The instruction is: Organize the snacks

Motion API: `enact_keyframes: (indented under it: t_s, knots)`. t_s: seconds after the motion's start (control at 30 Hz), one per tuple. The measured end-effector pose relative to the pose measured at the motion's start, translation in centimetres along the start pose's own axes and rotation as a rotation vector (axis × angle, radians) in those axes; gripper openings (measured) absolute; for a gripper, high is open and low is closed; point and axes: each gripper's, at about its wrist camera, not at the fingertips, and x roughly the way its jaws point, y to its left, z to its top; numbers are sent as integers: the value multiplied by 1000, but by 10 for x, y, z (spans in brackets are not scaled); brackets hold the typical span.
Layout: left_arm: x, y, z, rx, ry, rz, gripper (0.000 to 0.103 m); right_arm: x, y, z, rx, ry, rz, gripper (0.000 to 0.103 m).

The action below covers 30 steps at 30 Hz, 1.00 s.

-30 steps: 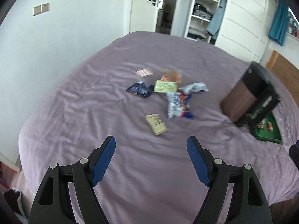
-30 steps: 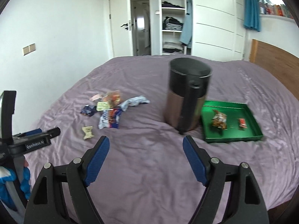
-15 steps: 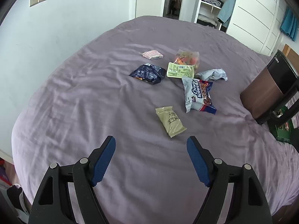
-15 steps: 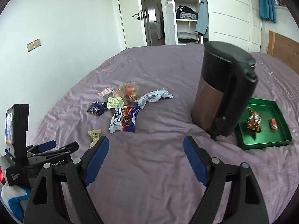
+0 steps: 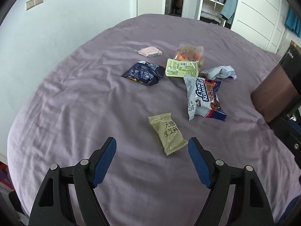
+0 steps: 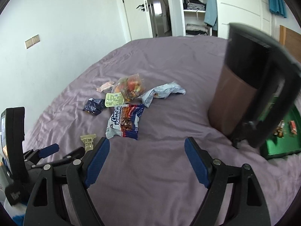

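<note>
A: Which gripper is nearer the olive sachet [image 5: 167, 134]?

B: The left gripper [image 5: 152, 163], jaws apart and empty. The sachet lies flat on the purple bedspread [image 5: 75, 103] just ahead of its tips, toward the right pad, long axis running away and slightly leftward.

A: And the right gripper [image 6: 146, 162]?

B: Also apart and empty, and farther off. The green tray [image 6: 278, 148] sits behind the brown canister [image 6: 237, 105].

Seven snack packets [image 5: 170, 134] lie on the bed [image 5: 75, 113]; one bin [image 6: 244, 94], one green tray [image 6: 278, 146] holding two snacks [image 6: 292, 130].
</note>
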Motion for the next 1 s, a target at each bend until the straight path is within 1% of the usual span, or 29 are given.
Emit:
enact_keyframes:
  t_s: [0.17,0.27,0.47,0.77,1.0]
  knots:
    - [21,-7,4,12,7,8,74,34,6,7,-3,30,36,102]
    - [32,-6,6,1,21,5,74,51,8,11,-1,44,49,102]
    - [46,2,6,-5,22,15,74,74,14,20,-7,64,70,102]
    - [54,13,8,-25,26,-18,74,106,29,32,-33,107,92,102]
    - [54,19,9,-45,32,-44,74,132,36,40,-39,160,103,102]
